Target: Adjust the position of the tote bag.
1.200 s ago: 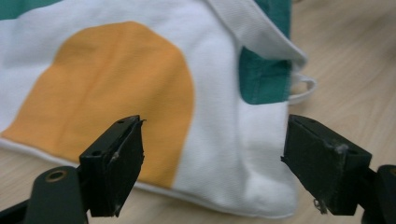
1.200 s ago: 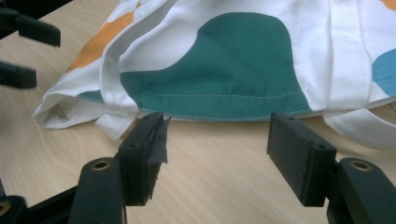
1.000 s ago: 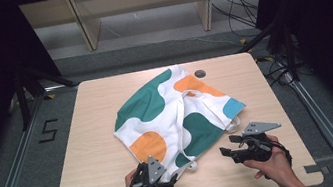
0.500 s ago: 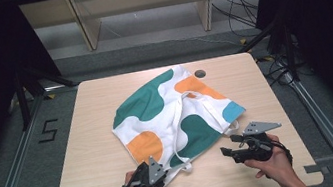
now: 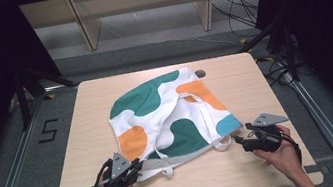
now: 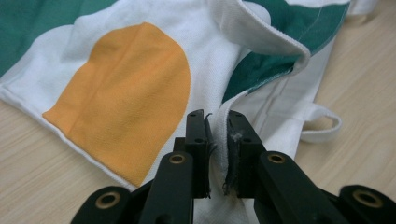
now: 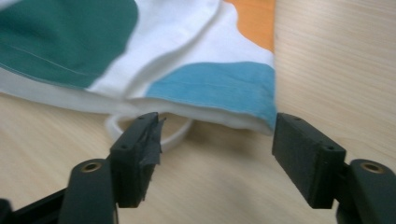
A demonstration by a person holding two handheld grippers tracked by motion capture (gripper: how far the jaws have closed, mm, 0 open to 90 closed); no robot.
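On the pale wooden surface (image 5: 248, 171) a white cloth tote bag (image 5: 168, 118) with green, orange and blue patches lies crumpled near the middle, its white strap loops trailing toward the near edge. A small dark round spot (image 5: 200, 73) sits on the wood just beyond the bag, and behind the surface stand wooden shelf legs (image 5: 85, 25) and loose cables (image 5: 237, 6) on the floor. Nothing lies between the bag and either gripper. The left gripper (image 5: 136, 168) is at the bag's near-left hem; its jaws have just been closing and now pinch a fold of white fabric (image 6: 218, 149) beside the orange patch. The right gripper (image 5: 238, 139) points at the blue corner (image 7: 219, 88), its jaws spread wide and opening further, empty, just short of the cloth and a strap loop (image 7: 180, 133).
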